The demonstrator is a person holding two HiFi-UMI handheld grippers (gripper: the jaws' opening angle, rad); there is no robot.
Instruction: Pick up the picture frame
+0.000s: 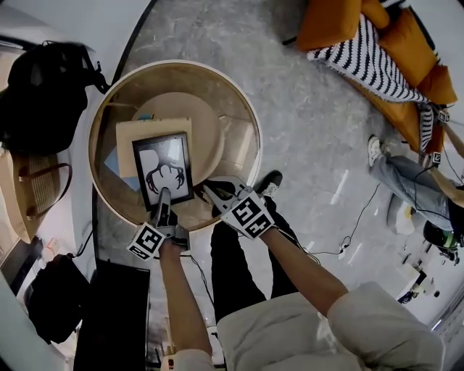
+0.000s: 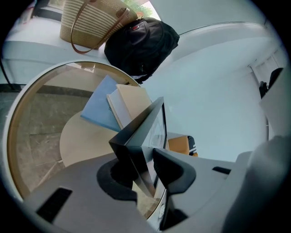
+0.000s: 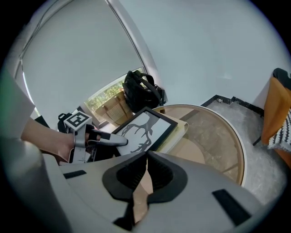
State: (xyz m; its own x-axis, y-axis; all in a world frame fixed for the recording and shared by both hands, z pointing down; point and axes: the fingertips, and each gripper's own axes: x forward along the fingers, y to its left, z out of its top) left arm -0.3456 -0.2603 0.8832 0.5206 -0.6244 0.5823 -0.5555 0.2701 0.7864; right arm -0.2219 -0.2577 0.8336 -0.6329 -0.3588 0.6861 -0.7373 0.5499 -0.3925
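Observation:
A black picture frame with an antler print lies on a cream book and a blue book on the round glass table. My left gripper is shut on the frame's near edge. In the left gripper view the frame stands edge-on between the jaws, with the left gripper pinching its corner. My right gripper is just off the frame's near right corner, shut and empty. The right gripper view shows the tilted frame beyond the right gripper.
A black backpack and a straw bag sit left of the table, with another black bag on the floor. An orange sofa with a striped cushion stands at the upper right, and a seated person is at the right.

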